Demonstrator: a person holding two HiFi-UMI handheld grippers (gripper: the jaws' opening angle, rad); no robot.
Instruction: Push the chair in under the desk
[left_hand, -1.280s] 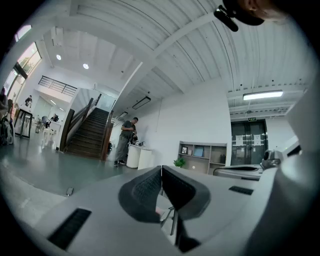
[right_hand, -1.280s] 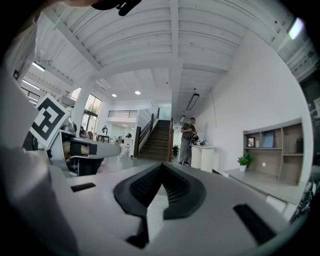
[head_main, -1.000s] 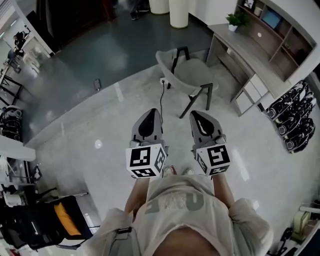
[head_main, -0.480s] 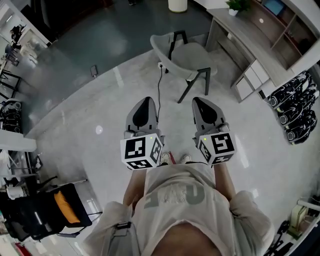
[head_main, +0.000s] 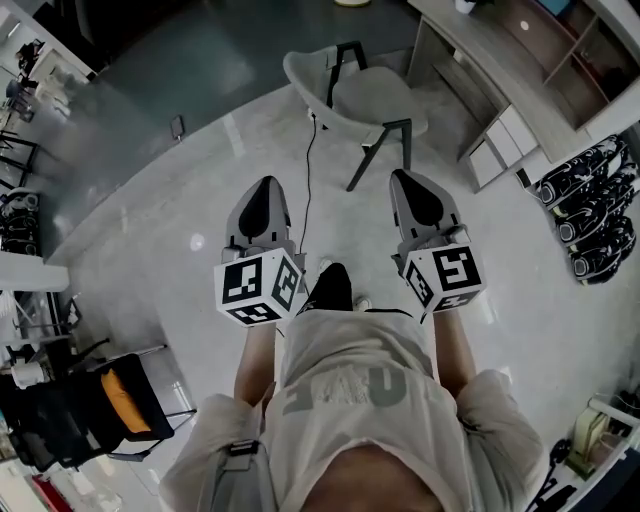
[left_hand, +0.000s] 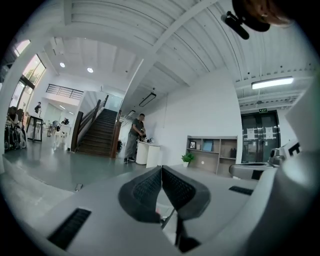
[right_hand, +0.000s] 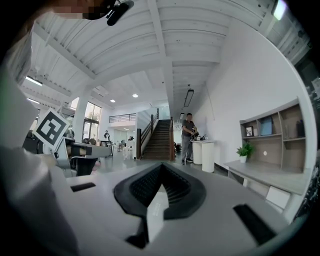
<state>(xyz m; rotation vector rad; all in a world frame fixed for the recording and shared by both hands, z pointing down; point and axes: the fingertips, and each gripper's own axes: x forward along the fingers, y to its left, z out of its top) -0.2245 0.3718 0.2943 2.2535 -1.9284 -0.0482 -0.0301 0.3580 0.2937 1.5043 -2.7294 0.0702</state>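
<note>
A pale grey chair (head_main: 365, 95) with black legs and a grey counter (head_main: 470, 60) are pictured; black-and-white square markers are borne by the grey left claw (head_main: 264, 186) and right claw (head_main: 406, 178).

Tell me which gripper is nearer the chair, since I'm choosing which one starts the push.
Right. The right gripper is just short of the chair, by its front legs; the left gripper is farther off, out to the left side. Neither touches it.

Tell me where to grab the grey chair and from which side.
Take the chair by the top rim of its curved backrest, coming from the side away from the desk: that rim looks thin and exposed, and the seat points toward the desk.
</note>
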